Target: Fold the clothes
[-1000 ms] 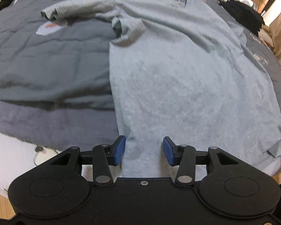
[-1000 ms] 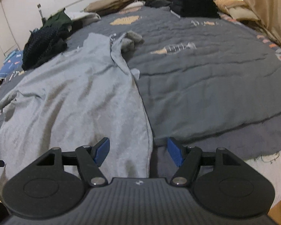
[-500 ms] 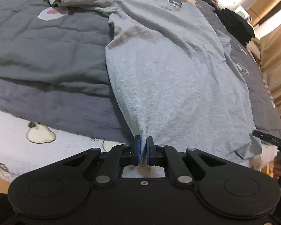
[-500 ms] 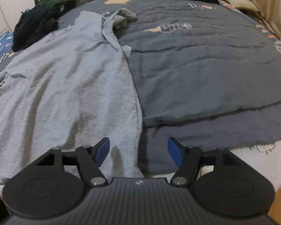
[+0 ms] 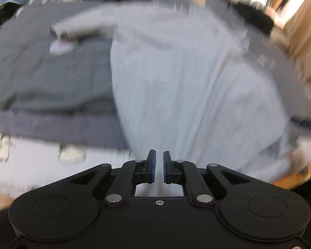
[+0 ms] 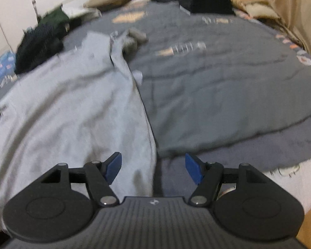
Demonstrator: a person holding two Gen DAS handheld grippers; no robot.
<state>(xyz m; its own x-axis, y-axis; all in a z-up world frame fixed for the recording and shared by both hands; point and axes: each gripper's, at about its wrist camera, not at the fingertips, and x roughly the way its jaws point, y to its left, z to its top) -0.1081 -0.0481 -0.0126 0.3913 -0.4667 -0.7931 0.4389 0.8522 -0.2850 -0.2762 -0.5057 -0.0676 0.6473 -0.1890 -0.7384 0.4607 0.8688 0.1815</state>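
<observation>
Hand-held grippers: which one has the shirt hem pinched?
The left hand-held gripper: pads nearly together on the grey shirt. The right gapes wide, gripping nothing.

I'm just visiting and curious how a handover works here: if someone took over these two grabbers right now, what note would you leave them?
Left gripper: pinching the near hem of the grey T-shirt, with cloth between the pads; its jaws are opening slightly.
Right gripper: open, holding nothing, poised over the shirt's right edge near the hem.
Shirt: spread lengthwise on the dark grey bed cover, one sleeve out to the left, the other bunched at the far right.
Done: one hem corner gripped. No fold made.
Left: probably grip the right corner, then fold. The view is blurred, so check the left grip.
</observation>
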